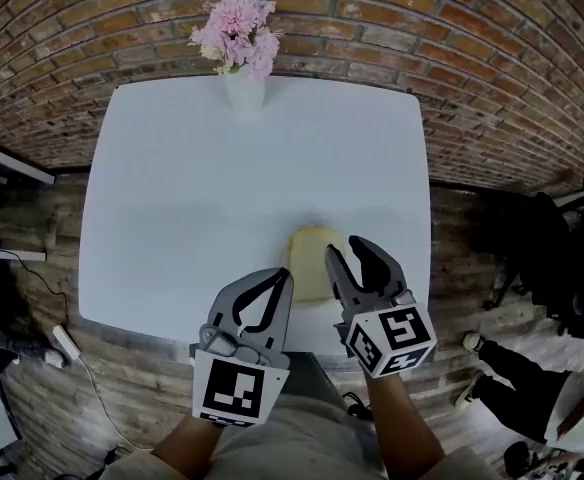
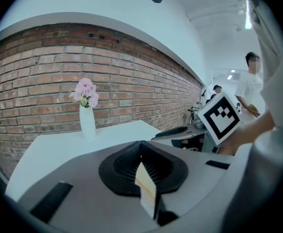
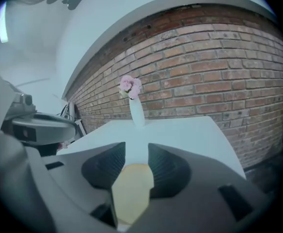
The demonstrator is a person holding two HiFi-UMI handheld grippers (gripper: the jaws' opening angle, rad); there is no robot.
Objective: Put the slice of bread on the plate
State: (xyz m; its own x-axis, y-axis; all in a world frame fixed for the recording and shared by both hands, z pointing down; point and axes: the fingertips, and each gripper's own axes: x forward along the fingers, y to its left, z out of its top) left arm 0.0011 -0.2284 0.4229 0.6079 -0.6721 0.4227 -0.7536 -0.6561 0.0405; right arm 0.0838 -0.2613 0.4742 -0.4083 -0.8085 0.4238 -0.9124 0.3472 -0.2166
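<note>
Head view first, and the slice of bread [image 1: 313,260] is lying flat on the white table [image 1: 202,178], close to the near edge, pale yellow with rounded corners. Both grippers hang over that near edge, one on each side of it.

Over to the left gripper [image 1: 280,276]: its tips are pinched together just beside the bread's left side, and the left gripper view confirms it, with the two black ribbed pads meeting at a point. Only a cream sliver peeks through the slot behind the tips. What that sliver is, I can't tell.

Now the right gripper [image 1: 344,245]: its jaws stand apart. In the head view its left jaw overlaps the bread's right edge. The right gripper view looks down through the gap, and there's the bread showing below the pads, neither one pressing on it.

At the far edge of the table a white vase [image 1: 244,90] stands upright with a bunch of pink flowers [image 1: 237,30]. A red brick wall [image 1: 422,28] runs behind it. Under the table it's wooden floor [image 1: 122,368].

In the left gripper view, the right gripper's marker cube [image 2: 221,116] fills the right side, and a person in a white shirt [image 2: 248,89] stands well back in the room.
</note>
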